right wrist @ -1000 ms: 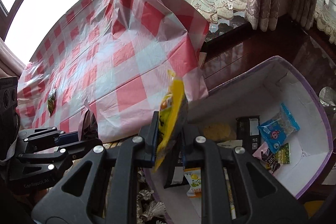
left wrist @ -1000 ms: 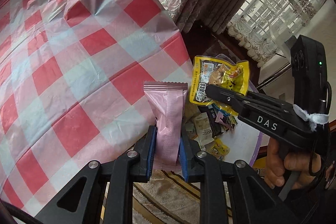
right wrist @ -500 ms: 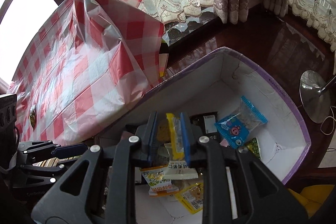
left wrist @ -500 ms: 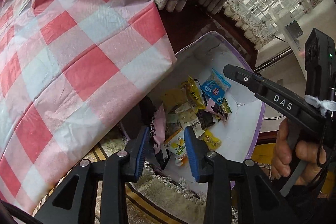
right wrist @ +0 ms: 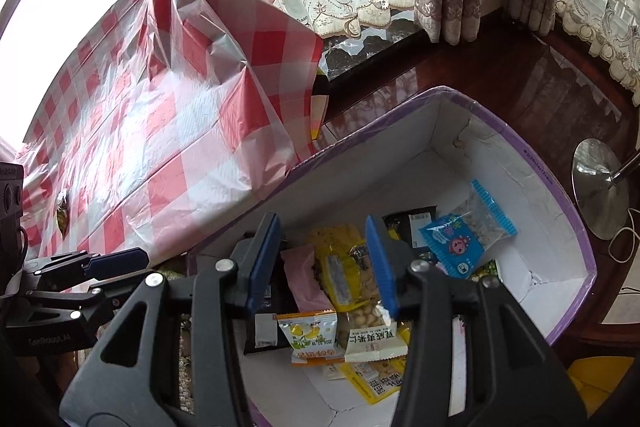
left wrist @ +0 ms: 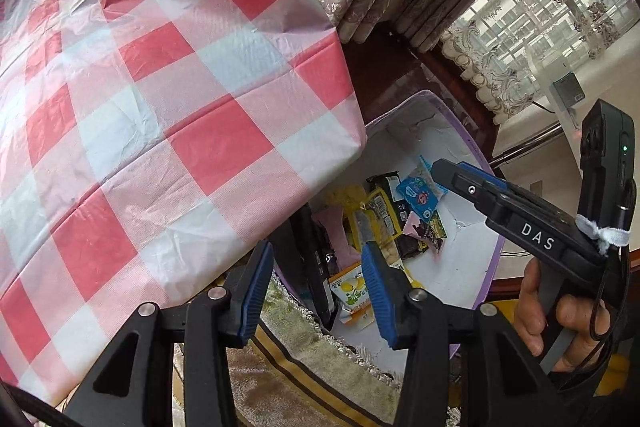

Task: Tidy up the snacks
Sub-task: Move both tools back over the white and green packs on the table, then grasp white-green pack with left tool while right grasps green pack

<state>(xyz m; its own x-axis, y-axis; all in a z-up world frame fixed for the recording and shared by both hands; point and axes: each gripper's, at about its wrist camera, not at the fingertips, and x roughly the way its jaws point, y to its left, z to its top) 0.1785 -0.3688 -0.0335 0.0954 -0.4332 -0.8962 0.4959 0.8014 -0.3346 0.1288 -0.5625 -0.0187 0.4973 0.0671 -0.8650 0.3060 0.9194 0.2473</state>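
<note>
Dropped snacks (right wrist: pixel 340 267) (below hand-held gripper (right wrist: pixel 326 263))

The red-and-white checked plastic tablecloth (left wrist: pixel 192 115) covering the surface is thin, glossy and creased, catching window glare. The purple-rimmed white cardboard box (right wrist: pixel 560 211) is matt paper board, its inner walls cracked and wrinkled. Inside, the blue-edged clear plastic snack packet (right wrist: pixel 468 239) and the yellow foil-like snack pouch (right wrist: pixel 344 275) are shiny film; the pale pink wrapper (right wrist: pixel 304 279) looks duller. The left gripper (left wrist: pixel 316 291) and right gripper (right wrist: pixel 324 263) are matt black moulded plastic with ribbed blue rubbery pads and bright metal screws. The dark wooden floor (right wrist: pixel 520 83) is polished and reflective. The fringed woven rug (left wrist: pixel 288 359) looks rough.
</note>
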